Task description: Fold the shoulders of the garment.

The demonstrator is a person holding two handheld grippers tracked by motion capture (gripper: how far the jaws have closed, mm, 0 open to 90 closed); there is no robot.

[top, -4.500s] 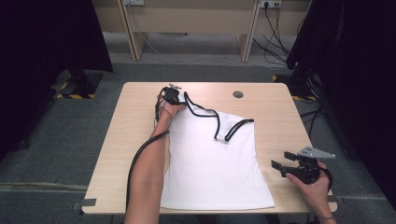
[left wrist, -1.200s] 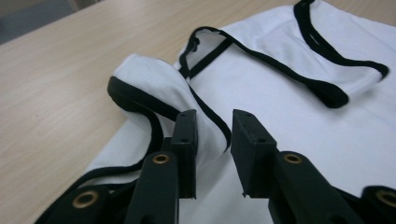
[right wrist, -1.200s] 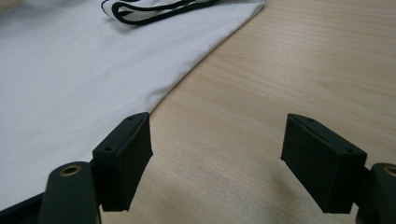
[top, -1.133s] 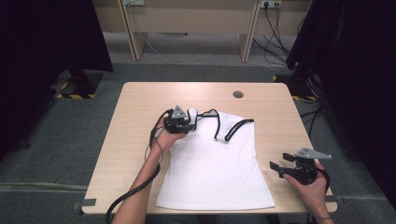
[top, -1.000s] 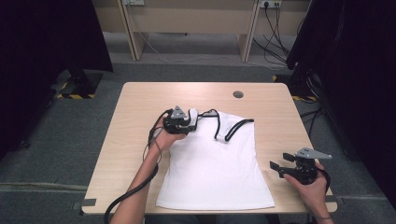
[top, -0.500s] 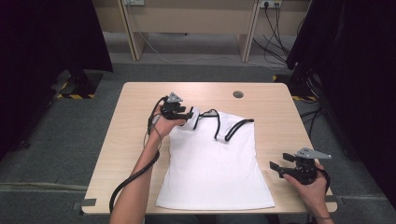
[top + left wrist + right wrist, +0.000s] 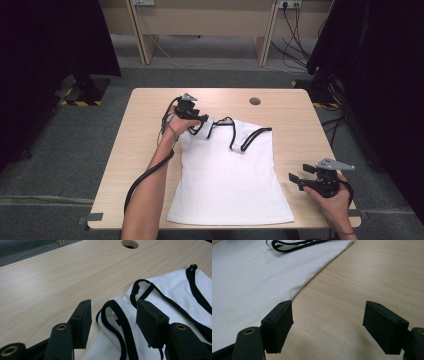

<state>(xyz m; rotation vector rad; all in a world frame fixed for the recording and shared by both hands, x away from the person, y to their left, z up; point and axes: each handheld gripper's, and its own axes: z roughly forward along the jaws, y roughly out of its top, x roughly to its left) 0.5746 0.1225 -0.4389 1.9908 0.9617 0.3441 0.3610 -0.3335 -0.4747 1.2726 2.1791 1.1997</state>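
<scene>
A white tank top with black trim lies flat on the wooden table, its straps at the far end. My left gripper hovers open over the top's far left corner. In the left gripper view the black-edged left strap lies bunched between and just beyond the two jaws, which stand apart around it. My right gripper rests open near the table's front right, just off the top's right edge, with bare wood between its jaws.
A round cable hole sits in the table near its far edge. Desks and cables stand on the floor beyond the table. Dark curtains hang at both sides.
My left gripper moved from the top's left strap area toward the far left corner of the table, and the strap bunched there. The right gripper stayed in place.
</scene>
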